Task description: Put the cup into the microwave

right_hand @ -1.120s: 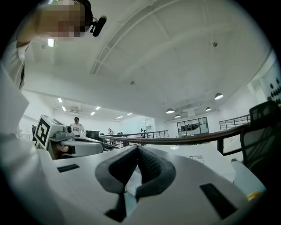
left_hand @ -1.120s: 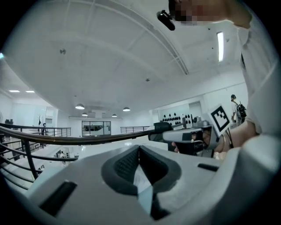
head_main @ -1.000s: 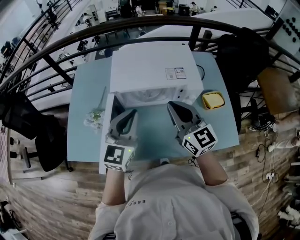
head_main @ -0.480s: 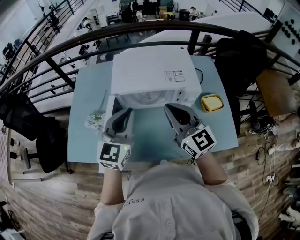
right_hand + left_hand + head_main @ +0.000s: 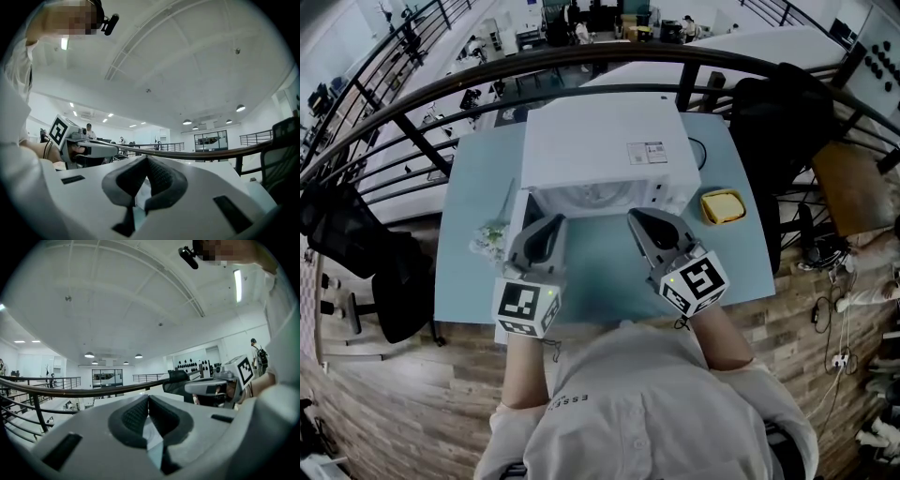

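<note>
A white microwave [image 5: 605, 141] stands on the light blue table [image 5: 469, 178], its door [image 5: 512, 253] swung open to the left and its cavity [image 5: 586, 195] showing. A small yellow cup-like container [image 5: 724, 204] sits on the table right of the microwave. My left gripper [image 5: 551, 225] [image 5: 148, 399] and right gripper [image 5: 642, 217] [image 5: 146, 161] hover side by side in front of the cavity, both tilted up toward the ceiling. Each is shut with nothing between its fingers. I cannot tell whether anything is inside the cavity.
A clear bundle with green stems [image 5: 490, 234] lies on the table left of the open door. A black railing [image 5: 581, 56] curves behind the table. A dark chair [image 5: 370, 272] stands at the left, a black bag [image 5: 778, 112] at the right.
Both grippers have drawn slightly back toward me from the microwave's opening; over the last half second they have barely moved. Both jaws stayed shut.
</note>
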The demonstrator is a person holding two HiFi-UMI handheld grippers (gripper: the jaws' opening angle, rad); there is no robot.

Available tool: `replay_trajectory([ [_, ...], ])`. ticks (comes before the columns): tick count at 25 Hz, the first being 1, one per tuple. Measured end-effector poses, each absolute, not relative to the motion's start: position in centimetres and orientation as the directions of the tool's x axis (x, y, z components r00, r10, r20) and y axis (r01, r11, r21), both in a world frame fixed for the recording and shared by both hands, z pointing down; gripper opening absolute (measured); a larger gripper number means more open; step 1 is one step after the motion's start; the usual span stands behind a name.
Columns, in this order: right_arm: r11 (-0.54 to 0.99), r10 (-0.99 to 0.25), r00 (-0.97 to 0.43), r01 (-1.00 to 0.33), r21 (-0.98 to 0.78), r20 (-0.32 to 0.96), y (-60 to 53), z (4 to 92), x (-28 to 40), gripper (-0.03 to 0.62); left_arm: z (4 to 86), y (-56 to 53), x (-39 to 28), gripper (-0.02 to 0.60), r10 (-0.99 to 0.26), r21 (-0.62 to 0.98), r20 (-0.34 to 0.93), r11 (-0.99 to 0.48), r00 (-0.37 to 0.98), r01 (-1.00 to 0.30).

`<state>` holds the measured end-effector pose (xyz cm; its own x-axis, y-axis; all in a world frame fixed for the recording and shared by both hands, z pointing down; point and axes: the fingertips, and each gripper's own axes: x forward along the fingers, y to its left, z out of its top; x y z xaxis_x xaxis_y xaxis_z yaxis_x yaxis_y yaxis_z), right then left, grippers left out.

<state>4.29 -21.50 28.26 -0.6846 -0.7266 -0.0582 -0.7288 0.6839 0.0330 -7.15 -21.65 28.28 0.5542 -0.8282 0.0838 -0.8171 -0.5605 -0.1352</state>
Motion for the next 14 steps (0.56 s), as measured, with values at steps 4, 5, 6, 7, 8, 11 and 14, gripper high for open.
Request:
replay_trajectory([
  [4, 0.685, -0.727, -0.684, -0.728, 0.007, -0.057, -21.7, 28.6, 4.5, 0.015, 28.6, -21.5, -7.2, 0.003, -0.831, -0.134, 0.094, -0.557, 0.549, -0.82],
  [5, 0.686, -0.727, -0.685, -0.728, 0.001, -0.058, -21.7, 28.6, 4.5, 0.015, 28.7, -21.6, -7.3, 0.003, -0.832, -0.133, 0.097, -0.555, 0.546, -0.821],
  [6, 0.685, -0.727, -0.684, -0.728, -0.003, -0.059, -21.8, 28.7, 4.6, 0.015, 28.8, -21.6, -7.3, 0.003, -0.832, -0.133, 0.102, -0.554, 0.545, -0.822],
  [7, 0.684, -0.728, -0.683, -0.729, -0.005, -0.058, -21.9, 28.8, 4.7, 0.015, 28.9, -21.7, -7.3, 0.003, -0.832, -0.133, 0.107, -0.554, 0.544, -0.822],
  [8, 0.683, -0.729, -0.682, -0.73, -0.007, -0.057, -22.0, 28.9, 4.7, 0.015, 29.0, -21.7, -7.3, 0.003, -0.832, -0.133, 0.112, -0.554, 0.543, -0.822],
  [11, 0.682, -0.73, -0.681, -0.731, -0.008, -0.057, -22.3, 29.0, 4.8, 0.015, 29.2, -21.9, -7.2, 0.003, -0.83, -0.135, 0.122, -0.557, 0.544, -0.819],
  [14, 0.681, -0.732, -0.679, -0.732, -0.013, -0.056, -22.6, 29.1, 5.0, 0.015, 29.3, -22.1, -7.0, 0.003, -0.829, -0.138, 0.123, -0.558, 0.545, -0.818],
])
